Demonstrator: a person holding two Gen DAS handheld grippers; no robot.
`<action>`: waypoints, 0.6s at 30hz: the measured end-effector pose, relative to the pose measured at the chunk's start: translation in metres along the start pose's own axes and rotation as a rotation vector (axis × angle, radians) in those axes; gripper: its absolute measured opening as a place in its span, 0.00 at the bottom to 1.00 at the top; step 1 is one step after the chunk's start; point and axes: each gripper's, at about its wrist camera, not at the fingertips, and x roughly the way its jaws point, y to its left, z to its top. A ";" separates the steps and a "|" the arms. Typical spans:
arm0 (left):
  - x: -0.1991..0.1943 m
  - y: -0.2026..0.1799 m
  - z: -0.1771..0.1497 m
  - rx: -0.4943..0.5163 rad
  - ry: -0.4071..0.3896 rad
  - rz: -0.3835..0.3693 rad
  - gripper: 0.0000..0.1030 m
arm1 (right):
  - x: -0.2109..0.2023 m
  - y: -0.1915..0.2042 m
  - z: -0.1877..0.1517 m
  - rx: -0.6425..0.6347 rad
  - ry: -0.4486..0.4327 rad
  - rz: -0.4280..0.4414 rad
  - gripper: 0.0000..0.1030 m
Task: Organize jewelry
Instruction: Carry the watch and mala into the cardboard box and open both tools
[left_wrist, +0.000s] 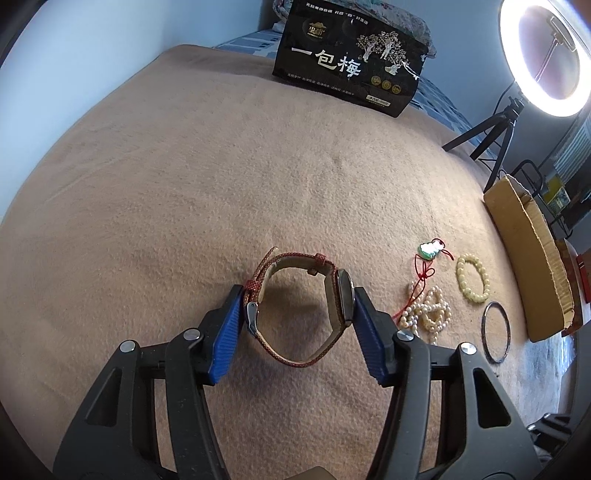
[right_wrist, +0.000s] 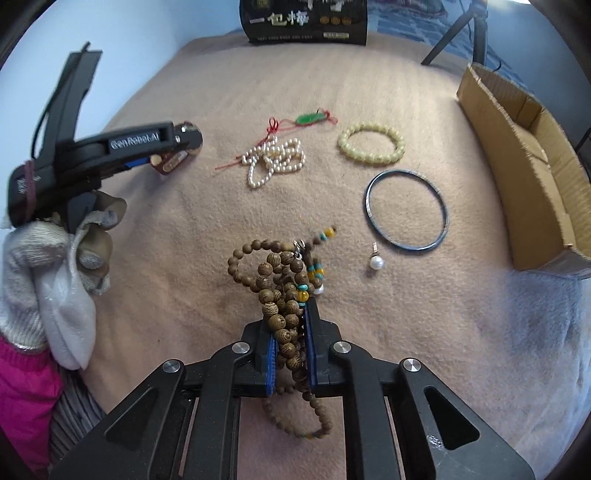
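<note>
The left gripper (left_wrist: 301, 314) clamps a watch (left_wrist: 306, 310) by its strap and face, lifted above the blanket (left_wrist: 184, 184). The right gripper (right_wrist: 290, 343) pinches a bundle of wooden beads (right_wrist: 280, 288). Pearls (right_wrist: 275, 160), a bracelet (right_wrist: 371, 147), a bangle (right_wrist: 406, 210) and a pendant (right_wrist: 312, 118) lie loose ahead. Both loads look mid-carry; next, probably swinging them over into the box (right_wrist: 524, 155) at right and letting go.

Scene is brightly lit. Ring light (left_wrist: 546, 51) at 1 o'clock blooms to white. Strong fisheye curvature and dark vignetting at all edges. Left hand-held gripper (right_wrist: 173, 147) shows motion blur.
</note>
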 end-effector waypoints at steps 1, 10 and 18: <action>-0.002 -0.001 -0.001 0.001 -0.003 -0.001 0.57 | -0.005 -0.002 0.000 0.001 -0.008 0.004 0.11; -0.020 -0.016 -0.013 0.054 -0.030 -0.008 0.57 | -0.049 -0.015 -0.008 0.020 -0.079 0.015 0.11; -0.040 -0.035 -0.024 0.109 -0.050 -0.034 0.57 | -0.074 -0.025 -0.006 0.006 -0.131 0.000 0.11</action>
